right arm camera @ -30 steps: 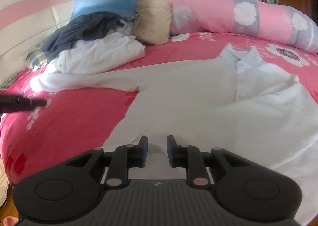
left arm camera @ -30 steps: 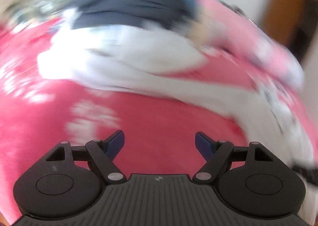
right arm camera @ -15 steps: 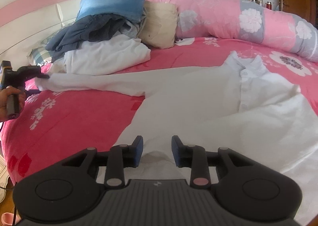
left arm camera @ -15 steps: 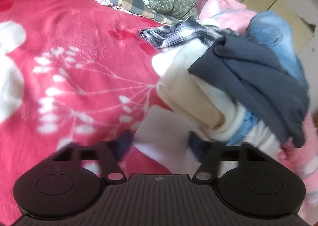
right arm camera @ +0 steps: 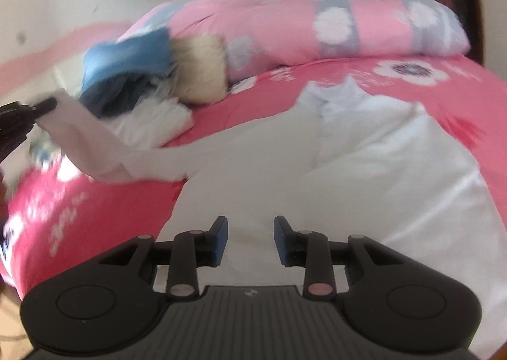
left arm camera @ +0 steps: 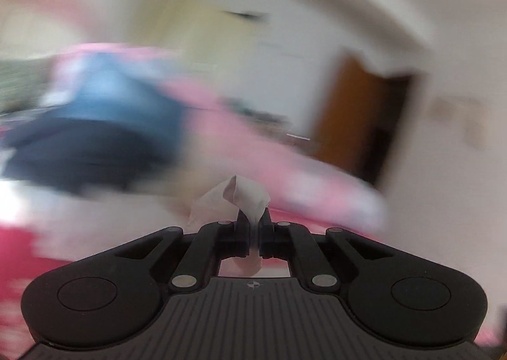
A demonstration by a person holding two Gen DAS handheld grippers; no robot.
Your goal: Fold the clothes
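Left jaws around white sleeve (left arm camera: 245,198)

Black ribbed tongs (right arm camera: 250,241); blue pads (right arm camera: 221,241); silver pivot pins.

Bright daylight, heavy motion blur

- We see a white shirt (right arm camera: 364,170) of thin, smooth, matt cloth.
- The pink bedsheet (right arm camera: 104,201) is soft printed fabric.
- Both grippers, left gripper (left arm camera: 253,233) and right gripper (right arm camera: 250,239), look like matt black plastic with ribbed bodies.
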